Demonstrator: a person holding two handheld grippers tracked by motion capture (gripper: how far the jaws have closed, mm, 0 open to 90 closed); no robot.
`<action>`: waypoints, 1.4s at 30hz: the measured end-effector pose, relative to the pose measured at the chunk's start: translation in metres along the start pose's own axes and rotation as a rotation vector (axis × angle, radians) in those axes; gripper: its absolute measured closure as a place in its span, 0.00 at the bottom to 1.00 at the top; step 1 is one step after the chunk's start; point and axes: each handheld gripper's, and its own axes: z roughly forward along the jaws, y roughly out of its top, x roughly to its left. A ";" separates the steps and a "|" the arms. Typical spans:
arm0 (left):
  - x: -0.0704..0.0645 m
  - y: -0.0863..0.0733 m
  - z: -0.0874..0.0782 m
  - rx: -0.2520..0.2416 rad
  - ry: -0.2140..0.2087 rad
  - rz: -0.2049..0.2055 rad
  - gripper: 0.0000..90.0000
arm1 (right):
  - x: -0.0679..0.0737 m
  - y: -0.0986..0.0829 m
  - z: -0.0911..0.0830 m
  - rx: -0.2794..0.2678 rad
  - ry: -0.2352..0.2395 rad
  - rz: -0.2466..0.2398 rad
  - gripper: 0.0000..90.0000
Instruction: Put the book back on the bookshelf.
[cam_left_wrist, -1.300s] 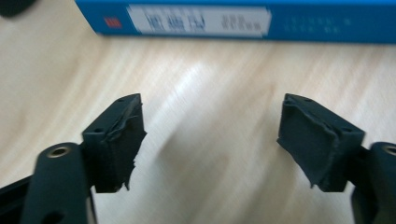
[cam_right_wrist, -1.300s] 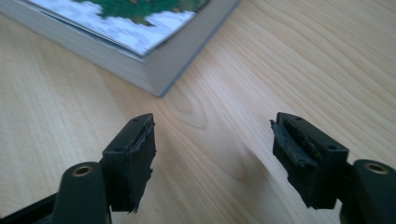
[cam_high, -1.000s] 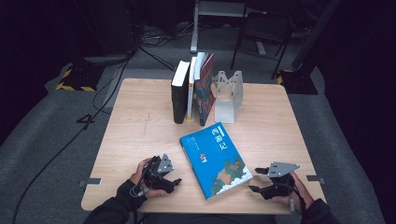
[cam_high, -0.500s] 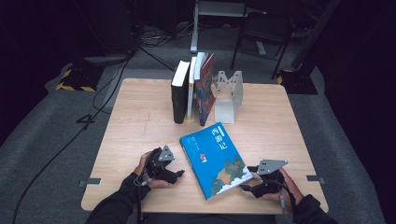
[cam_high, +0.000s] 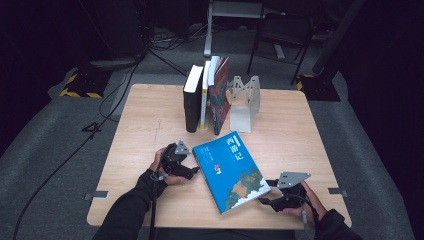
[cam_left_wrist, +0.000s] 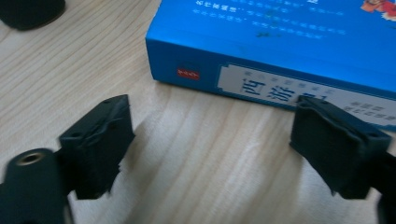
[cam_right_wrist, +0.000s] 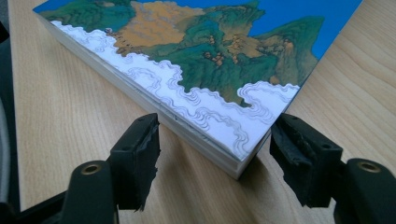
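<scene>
Blue book (cam_high: 231, 170) flat on table (cam_high: 150, 120): likely stiff, fairly heavy, glossy cover. Left gripper (cam_high: 192, 171) and right gripper (cam_high: 264, 200), jaws spread, empty. Grip spine and near-right corner.

blue book (cam_left_wrist: 299, 42) cut off by top and right edges ahead of left gripper (cam_left_wrist: 224, 144), spine text partly behind its right-hand jaw | book's far end cropped at top beyond right gripper (cam_right_wrist: 215, 158) | small print on cover too blurred to read | standing books (cam_high: 206, 95) titles too small
</scene>
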 end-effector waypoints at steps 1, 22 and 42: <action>0.003 0.001 0.001 0.008 -0.001 0.005 0.10 | 0.001 0.000 0.000 0.001 0.003 0.000 0.37; 0.016 0.035 0.032 -0.005 0.018 -0.021 0.13 | 0.031 0.000 -0.005 0.015 0.110 -0.047 0.43; -0.010 0.026 0.016 0.032 0.009 0.027 0.20 | 0.031 -0.006 -0.014 0.021 0.074 -0.099 0.45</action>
